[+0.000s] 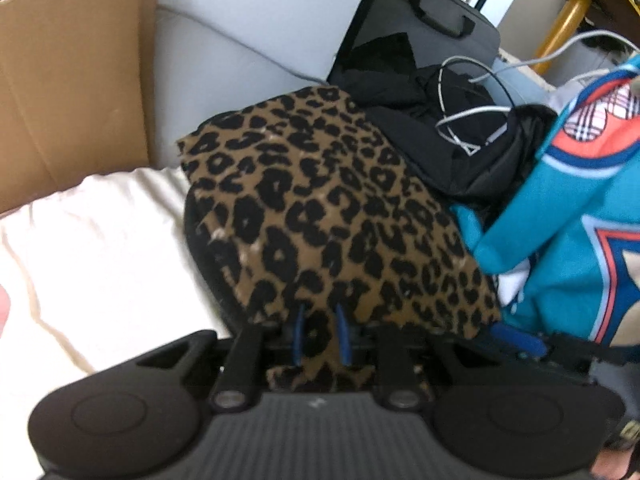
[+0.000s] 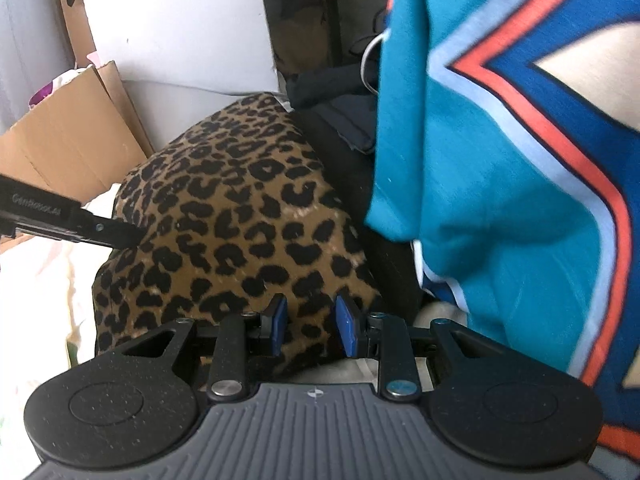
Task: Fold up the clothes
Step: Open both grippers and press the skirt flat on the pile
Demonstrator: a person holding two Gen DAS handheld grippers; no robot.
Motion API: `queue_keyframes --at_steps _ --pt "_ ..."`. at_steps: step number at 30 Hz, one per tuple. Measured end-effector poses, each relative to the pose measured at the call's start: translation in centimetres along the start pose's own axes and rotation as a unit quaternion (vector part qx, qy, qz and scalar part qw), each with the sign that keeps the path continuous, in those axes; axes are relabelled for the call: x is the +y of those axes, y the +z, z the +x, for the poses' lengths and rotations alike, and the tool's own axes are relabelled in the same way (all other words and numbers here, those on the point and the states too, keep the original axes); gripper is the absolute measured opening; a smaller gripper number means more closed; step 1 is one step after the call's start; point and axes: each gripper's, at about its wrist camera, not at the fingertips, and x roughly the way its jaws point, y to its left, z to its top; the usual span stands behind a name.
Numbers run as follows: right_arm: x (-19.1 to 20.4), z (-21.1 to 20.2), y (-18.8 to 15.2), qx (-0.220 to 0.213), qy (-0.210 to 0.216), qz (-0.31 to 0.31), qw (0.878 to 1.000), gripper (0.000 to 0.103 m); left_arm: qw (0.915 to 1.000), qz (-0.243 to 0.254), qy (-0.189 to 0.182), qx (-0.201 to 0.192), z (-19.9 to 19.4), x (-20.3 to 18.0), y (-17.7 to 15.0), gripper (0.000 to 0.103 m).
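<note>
A folded leopard-print garment [image 1: 320, 208] lies on the white bed sheet [image 1: 92, 248]. My left gripper [image 1: 322, 330] is at its near edge, with cloth between the two blue pads [image 1: 343, 336]; the jaws stand narrowly apart around it. In the right wrist view the same garment [image 2: 240, 216] fills the middle. My right gripper [image 2: 312, 326] sits at its near edge with cloth between the blue pads [image 2: 346, 326]. The left gripper's black body [image 2: 68, 224] enters from the left and touches the garment.
A teal jersey [image 1: 576, 216] with orange and blue trim hangs at the right, also in the right wrist view [image 2: 500, 152]. Black clothes [image 1: 452, 128] with white cables and a grey case [image 1: 436, 20] lie behind. A cardboard box [image 1: 72, 80] stands left.
</note>
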Motion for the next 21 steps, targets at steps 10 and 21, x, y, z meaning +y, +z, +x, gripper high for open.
queue_keyframes --at_steps 10,21 --pt "1.1 -3.1 -1.0 -0.011 0.024 0.035 0.999 0.034 0.9999 -0.014 0.01 0.001 -2.9 0.5 -1.9 0.029" --pt "3.3 -2.1 -3.1 0.028 0.042 0.031 0.998 0.033 0.9968 -0.074 -0.013 0.025 -1.5 -0.6 -6.3 0.038"
